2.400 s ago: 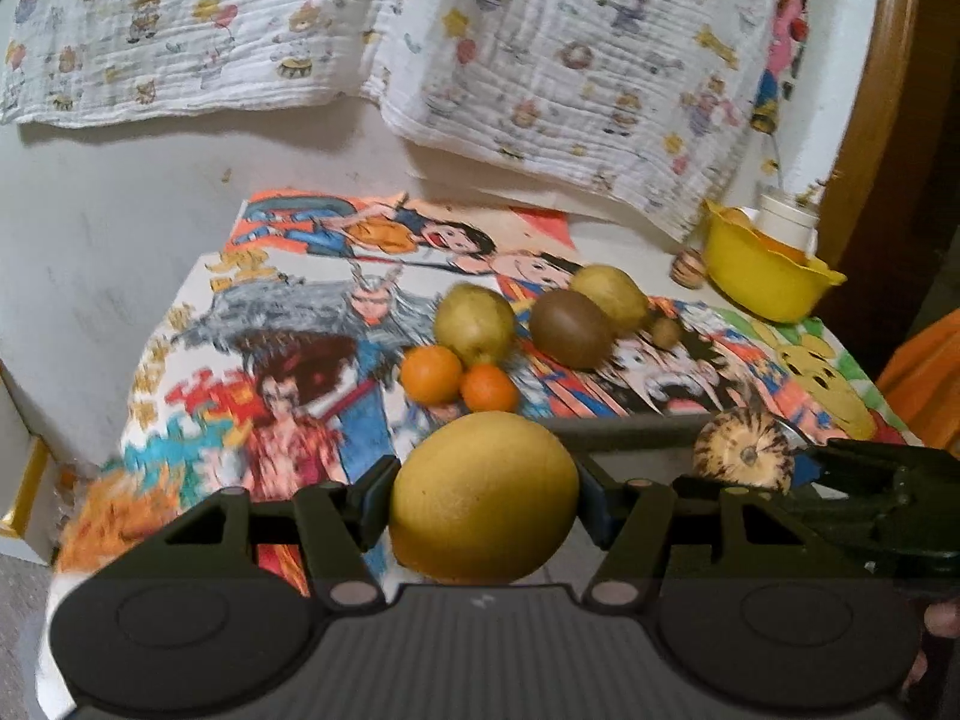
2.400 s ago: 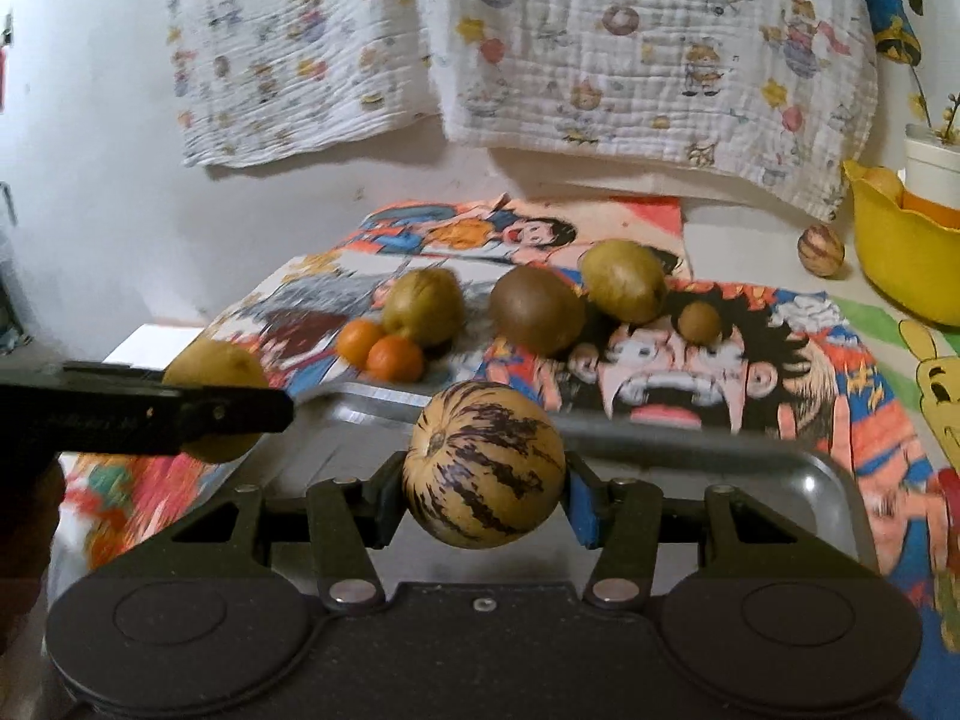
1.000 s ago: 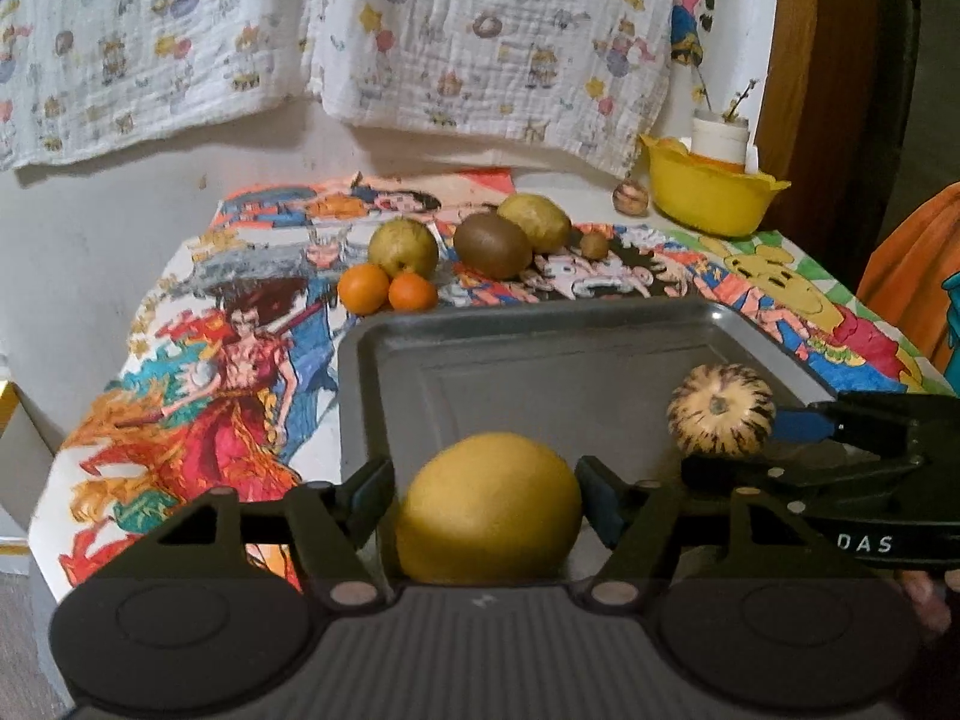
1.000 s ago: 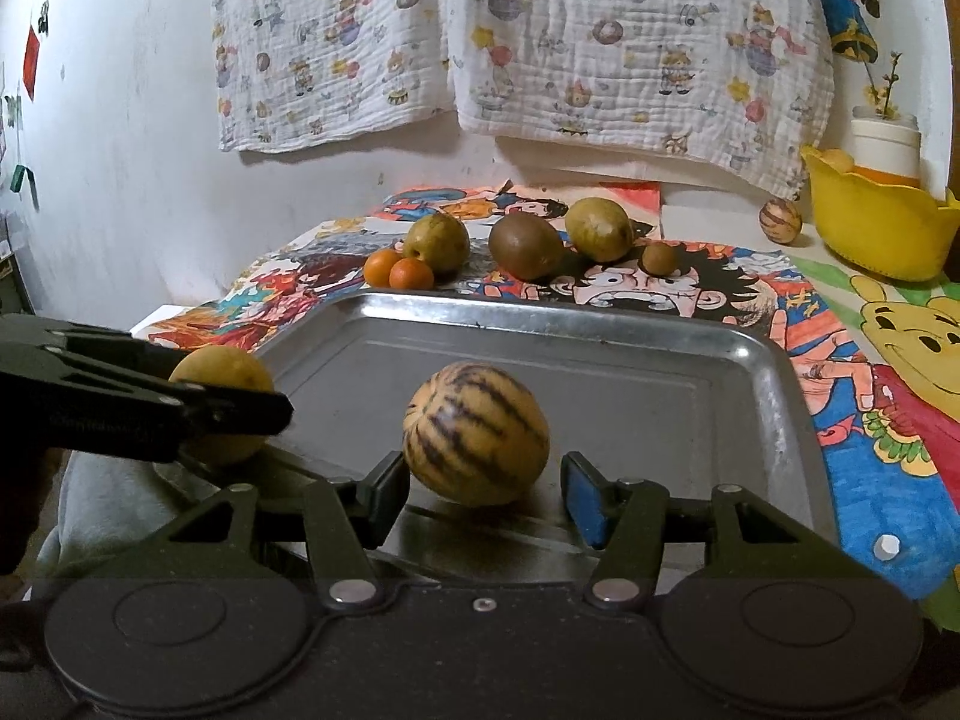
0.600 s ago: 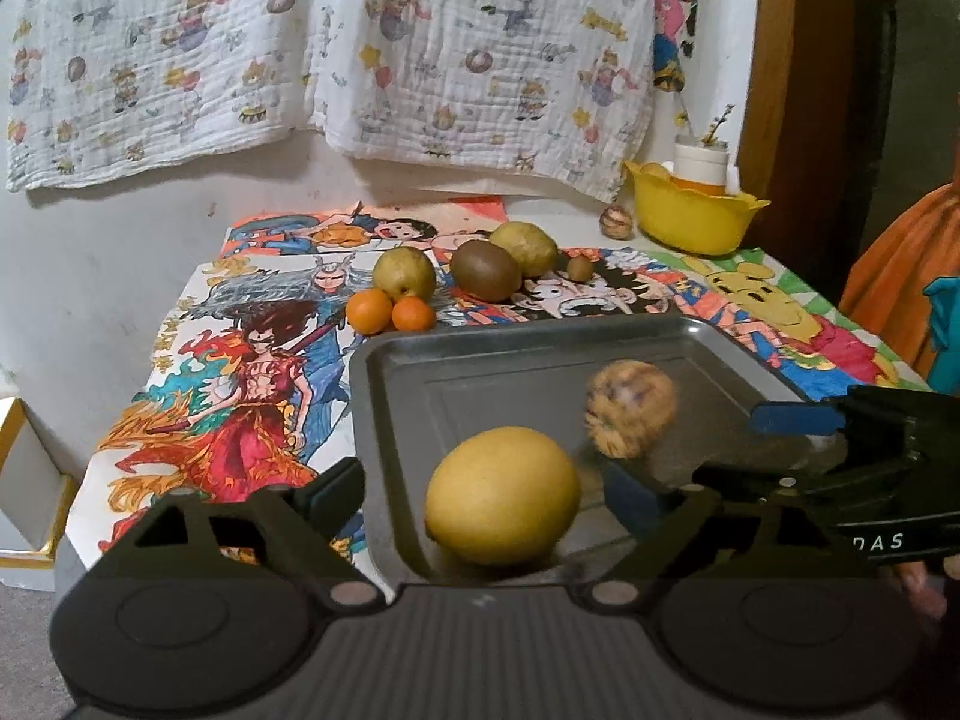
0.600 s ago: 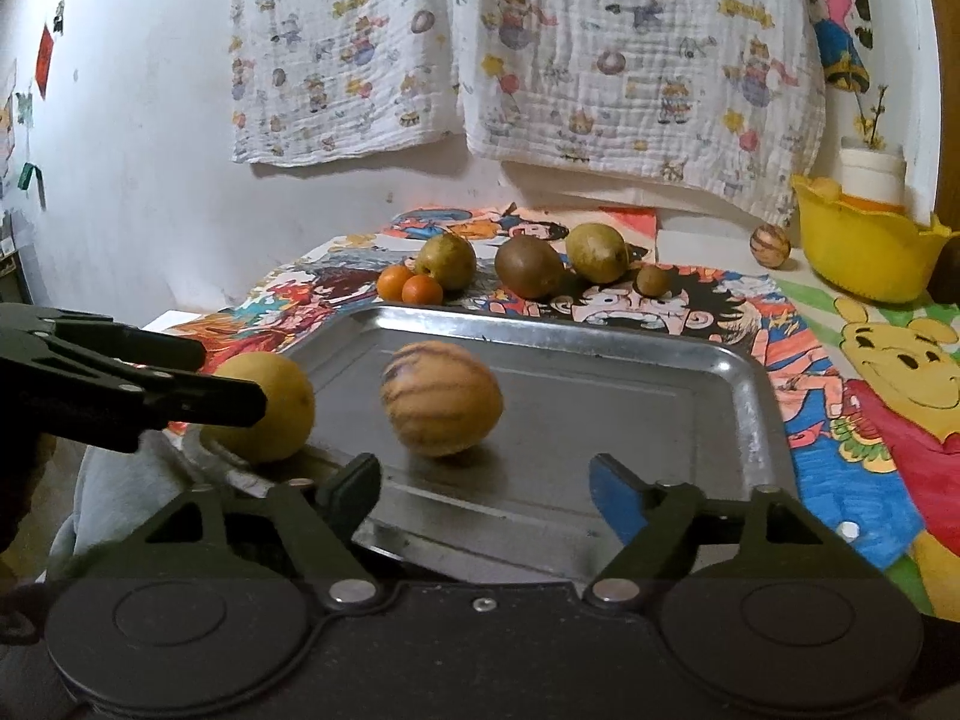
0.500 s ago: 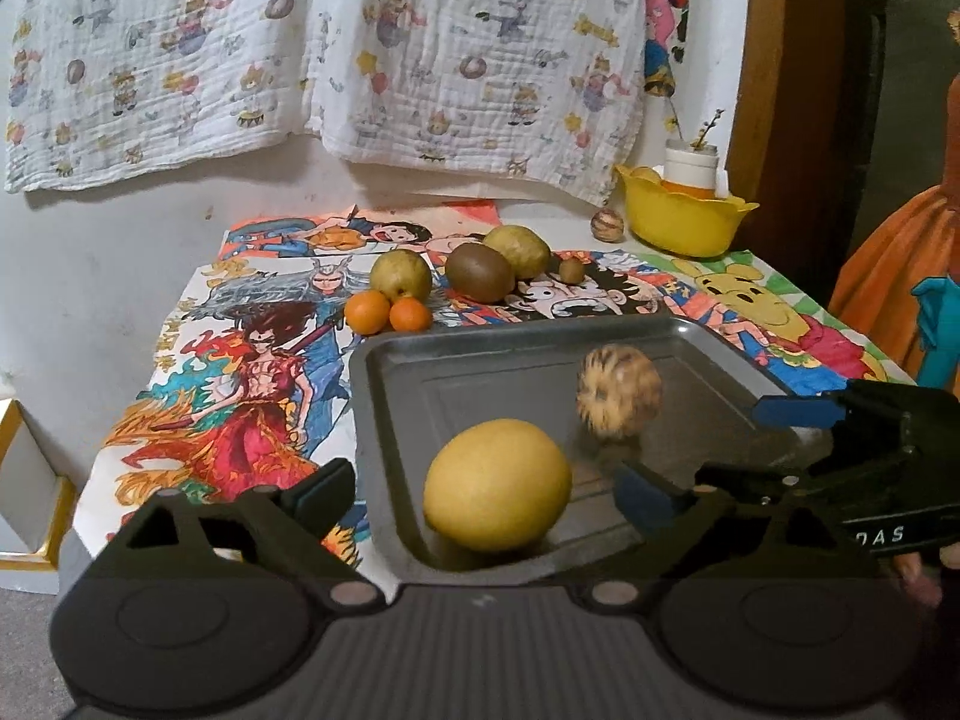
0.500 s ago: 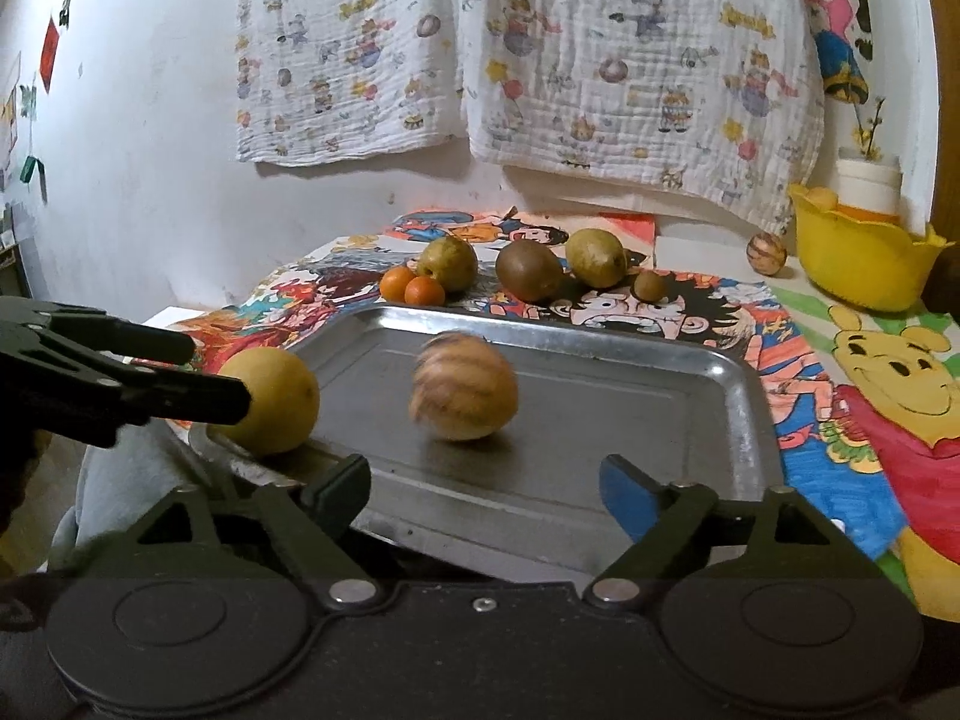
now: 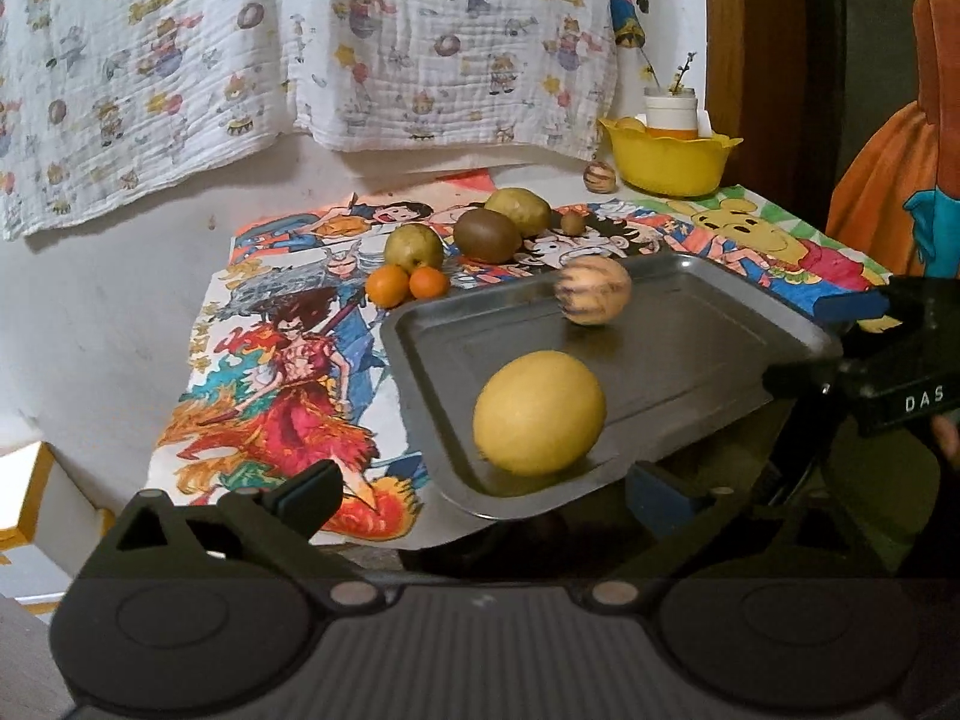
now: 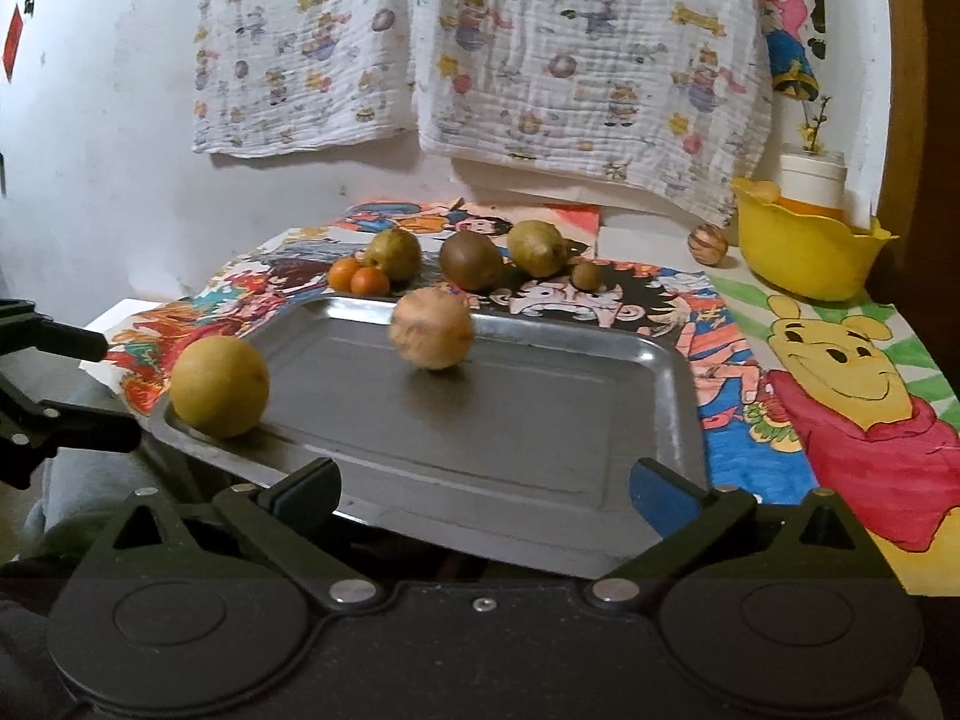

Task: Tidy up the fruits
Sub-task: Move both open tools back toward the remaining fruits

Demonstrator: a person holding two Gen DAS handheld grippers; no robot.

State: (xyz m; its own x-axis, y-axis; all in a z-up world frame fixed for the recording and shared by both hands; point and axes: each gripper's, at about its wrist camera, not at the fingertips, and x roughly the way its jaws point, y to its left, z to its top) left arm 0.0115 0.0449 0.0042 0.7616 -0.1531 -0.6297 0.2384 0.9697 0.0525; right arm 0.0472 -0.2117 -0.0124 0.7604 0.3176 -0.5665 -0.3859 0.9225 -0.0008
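A grey metal tray (image 9: 708,360) (image 10: 540,420) lies on the cartoon-print table, overhanging its near edge. A yellow round fruit (image 9: 538,412) (image 10: 219,386) rests in the tray's near left corner. A striped melon (image 9: 592,298) (image 10: 430,329) sits blurred farther back in the tray. My left gripper (image 9: 483,495) is open and empty, drawn back from the yellow fruit. My right gripper (image 10: 485,489) is open and empty, short of the tray's near edge. Behind the tray lie two small oranges (image 9: 407,284), pears and a kiwi (image 9: 486,234).
A yellow bowl (image 10: 810,252) with a white jar stands at the back right, a small striped fruit (image 10: 708,245) beside it. A printed cloth hangs on the wall behind. The table's left edge drops off beside the tray.
Both grippers opened and let go of their fruit into the tray, then pulled back. The striped melon rolled toward the tray's far side.
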